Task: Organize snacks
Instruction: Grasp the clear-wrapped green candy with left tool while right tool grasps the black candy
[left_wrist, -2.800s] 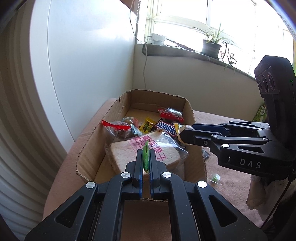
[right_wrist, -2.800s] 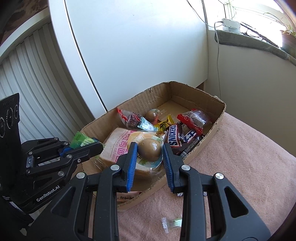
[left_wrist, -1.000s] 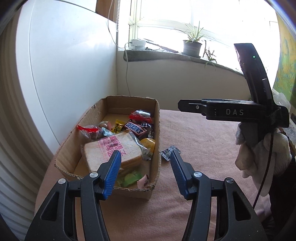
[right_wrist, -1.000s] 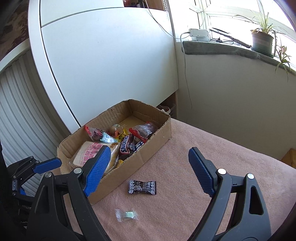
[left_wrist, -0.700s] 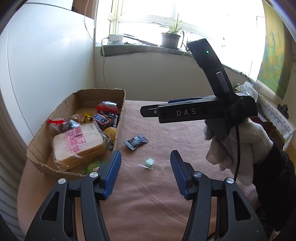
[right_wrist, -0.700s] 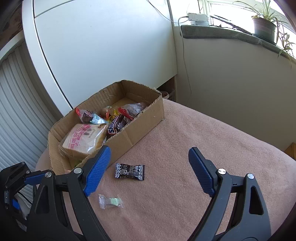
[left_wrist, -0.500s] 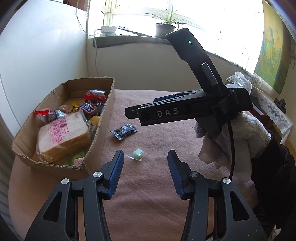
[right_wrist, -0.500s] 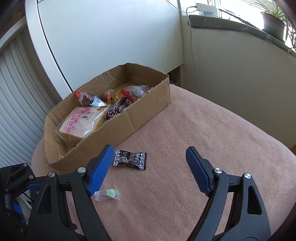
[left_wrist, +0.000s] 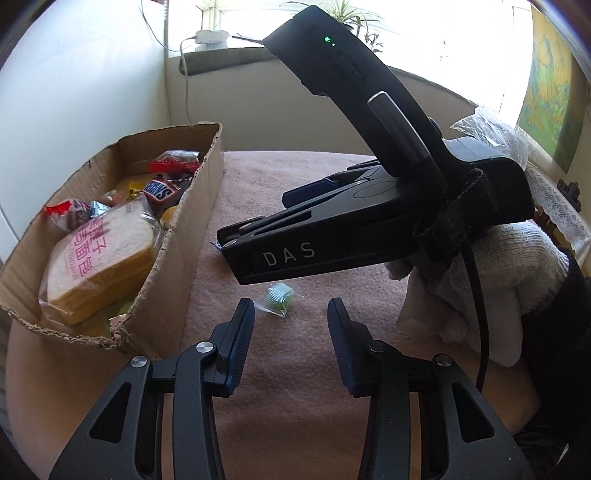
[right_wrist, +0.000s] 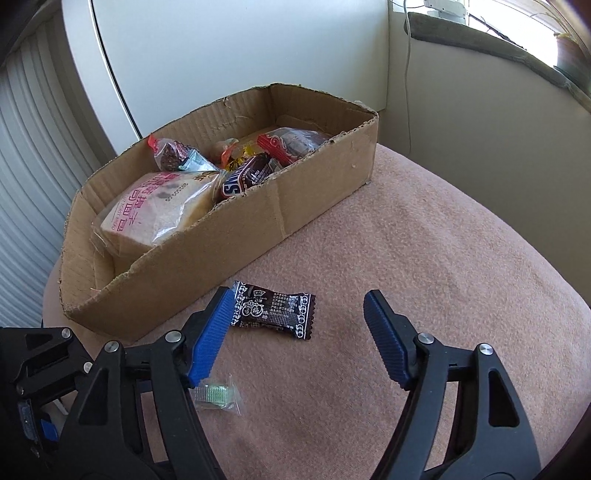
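Observation:
A cardboard box (right_wrist: 314, 206) on the pink cloth holds a bagged toast loaf (right_wrist: 155, 206), a Snickers bar (right_wrist: 247, 177) and several wrapped snacks; the box also shows in the left wrist view (left_wrist: 177, 266). A black wrapped candy (right_wrist: 273, 310) lies on the cloth in front of the box, just ahead of my open, empty right gripper (right_wrist: 299, 332). A small green candy in clear wrap (left_wrist: 279, 297) lies just ahead of my open, empty left gripper (left_wrist: 290, 321); it also shows in the right wrist view (right_wrist: 216, 395). The right gripper's body (left_wrist: 332, 236) hangs above that candy.
The pink cloth (right_wrist: 424, 266) covers the table beside the box. A white cabinet (right_wrist: 221, 55) stands behind the box. A windowsill with a plant (left_wrist: 347, 14) and a power strip (left_wrist: 210, 37) runs along the far wall.
Both grippers dropped their snacks into the box, opened, and swung right and down over the cloth. Each has closed in on a loose candy: left on the green one, right on the black one.

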